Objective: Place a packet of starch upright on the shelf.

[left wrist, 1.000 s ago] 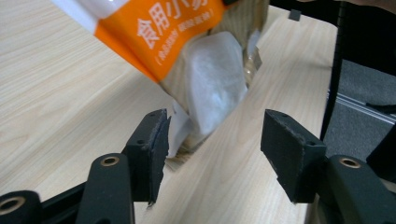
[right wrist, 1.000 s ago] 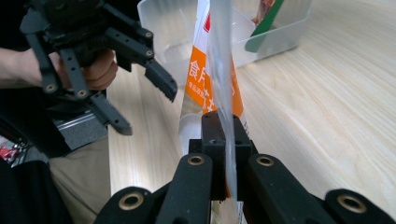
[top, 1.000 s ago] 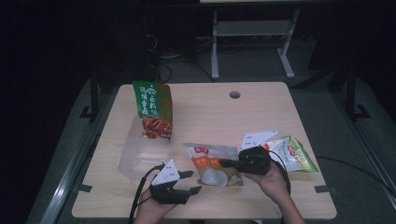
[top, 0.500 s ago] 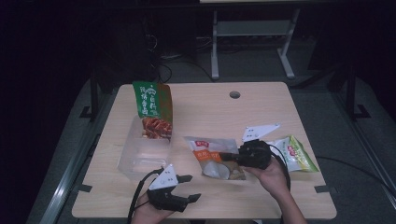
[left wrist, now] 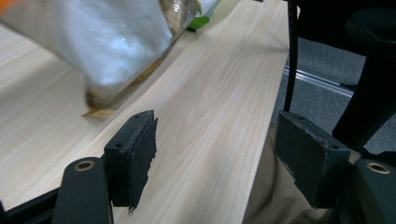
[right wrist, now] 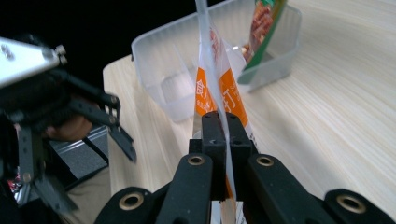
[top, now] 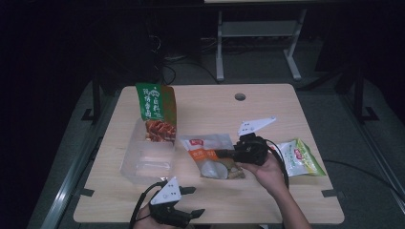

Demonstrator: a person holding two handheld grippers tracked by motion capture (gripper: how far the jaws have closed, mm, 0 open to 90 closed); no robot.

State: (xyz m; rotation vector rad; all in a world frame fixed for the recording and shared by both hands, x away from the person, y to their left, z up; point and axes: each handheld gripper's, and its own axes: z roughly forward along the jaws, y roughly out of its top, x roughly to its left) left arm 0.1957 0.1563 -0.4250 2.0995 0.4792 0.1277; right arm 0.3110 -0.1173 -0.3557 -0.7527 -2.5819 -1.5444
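You worked at a light wooden table [top: 286,114] with a round cable hole [top: 240,97] near its far edge. Beyond it the room lay dark, with grey floor [top: 267,71] and a white metal stand [top: 258,43]. Metal rails [top: 71,167] ran along both sides of the table.

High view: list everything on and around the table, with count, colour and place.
Table: one, light wood, centre.
Tub: one, clear plastic, left side.
Green pouch: one, green and red, standing in the tub's far end.
Orange pouch: one, white and orange, centre, pinched by the right gripper.
Lime pouch: one, lime and white, flat at right.
Rack: one, grey, on the floor behind.
Left gripper: black, open, near edge.
Right gripper: black, shut on the orange pouch.
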